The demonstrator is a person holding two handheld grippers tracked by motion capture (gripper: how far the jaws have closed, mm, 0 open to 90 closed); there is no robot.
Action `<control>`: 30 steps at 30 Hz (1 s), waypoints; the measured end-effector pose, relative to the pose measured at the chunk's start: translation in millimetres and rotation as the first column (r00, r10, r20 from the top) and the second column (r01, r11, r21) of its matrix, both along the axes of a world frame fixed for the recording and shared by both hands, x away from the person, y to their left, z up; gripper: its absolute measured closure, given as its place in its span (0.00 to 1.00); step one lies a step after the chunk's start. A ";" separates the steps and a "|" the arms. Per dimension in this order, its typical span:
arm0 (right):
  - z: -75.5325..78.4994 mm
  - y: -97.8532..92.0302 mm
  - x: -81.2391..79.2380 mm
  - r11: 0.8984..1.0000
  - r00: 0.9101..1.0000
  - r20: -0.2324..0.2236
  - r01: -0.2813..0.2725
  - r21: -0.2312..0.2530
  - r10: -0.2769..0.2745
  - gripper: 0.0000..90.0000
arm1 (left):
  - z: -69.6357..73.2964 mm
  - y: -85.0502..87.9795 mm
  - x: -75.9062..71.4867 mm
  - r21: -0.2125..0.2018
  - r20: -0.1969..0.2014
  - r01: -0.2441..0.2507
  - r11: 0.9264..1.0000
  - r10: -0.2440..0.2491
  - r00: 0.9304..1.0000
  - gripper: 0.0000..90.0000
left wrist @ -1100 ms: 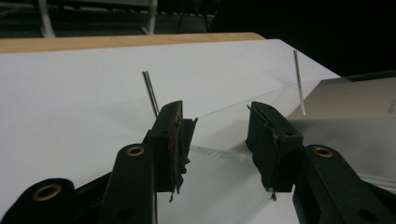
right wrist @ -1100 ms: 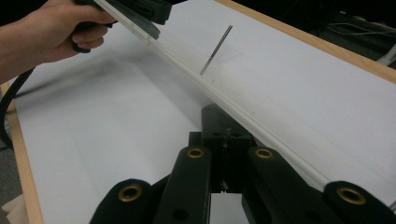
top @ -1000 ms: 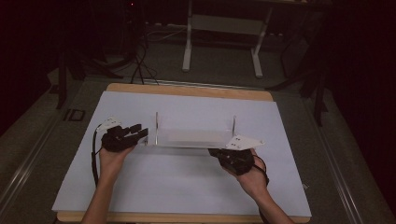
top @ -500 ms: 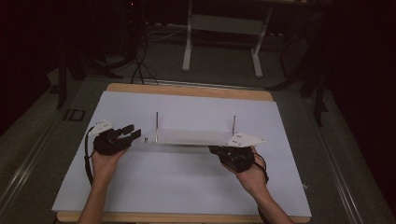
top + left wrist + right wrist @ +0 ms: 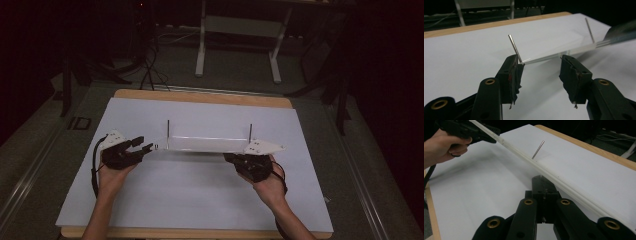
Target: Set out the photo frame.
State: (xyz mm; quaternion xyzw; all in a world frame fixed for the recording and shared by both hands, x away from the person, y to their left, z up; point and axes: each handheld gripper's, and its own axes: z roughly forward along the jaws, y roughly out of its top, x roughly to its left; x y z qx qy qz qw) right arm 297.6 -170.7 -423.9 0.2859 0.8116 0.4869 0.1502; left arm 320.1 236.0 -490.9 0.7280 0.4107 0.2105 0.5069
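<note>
clear plate (image 5: 207, 144): a thin, flat, see-through rectangle with a pale milky edge, lying lengthwise across the middle of the bench (image 5: 150, 210). two slim metal pins (image 5: 168, 133) stand up from it, one near each end; in the left gripper view the near pin (image 5: 514, 47) leans slightly and gleams like polished steel. in the right gripper view the plate's edge (image 5: 544, 172) runs as a long white strip with a fine groove along it, passing just beside the tips of that gripper.

left gripper (image 5: 147, 146): black, matte, with brass-ringed screw holes; its fingers (image 5: 514, 72) are padded with wrinkled black tape. they stand spread, having just been opening, with the plate's left end at the gap between them and the tip of one pad right by the corner where the pin rises; the pads do not press on the plate.

right gripper (image 5: 231, 157): of the same black build, topped by a pale three-cornered plate. its fingers (image 5: 544, 187) are pressed together at the plate's right end; whether they pinch the plate's edge cannot be told.

bench: covered by a smooth white sheet, with a light wooden rim (image 5: 200, 96) showing along the far edge. beyond it, a dark floor with cables and a pale metal stand (image 5: 237, 37).
</note>
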 end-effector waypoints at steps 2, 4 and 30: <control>0.5 -0.4 0.9 1.000 1.000 -0.001 0.003 0.006 -0.003 1.00 | -1.7 -1.7 0.1 0.017 -0.002 0.013 1.000 -0.013 1.000 0.54; 1.0 -0.4 1.8 1.000 1.000 -0.001 0.004 0.010 -0.004 1.00 | -2.3 -6.0 -0.6 0.048 0.005 0.030 0.998 -0.030 1.000 0.54; 7.2 -0.2 9.6 0.999 1.000 0.001 0.016 0.028 -0.016 1.00 | 16.6 -44.6 11.6 0.079 0.120 0.128 0.989 -0.137 0.983 0.44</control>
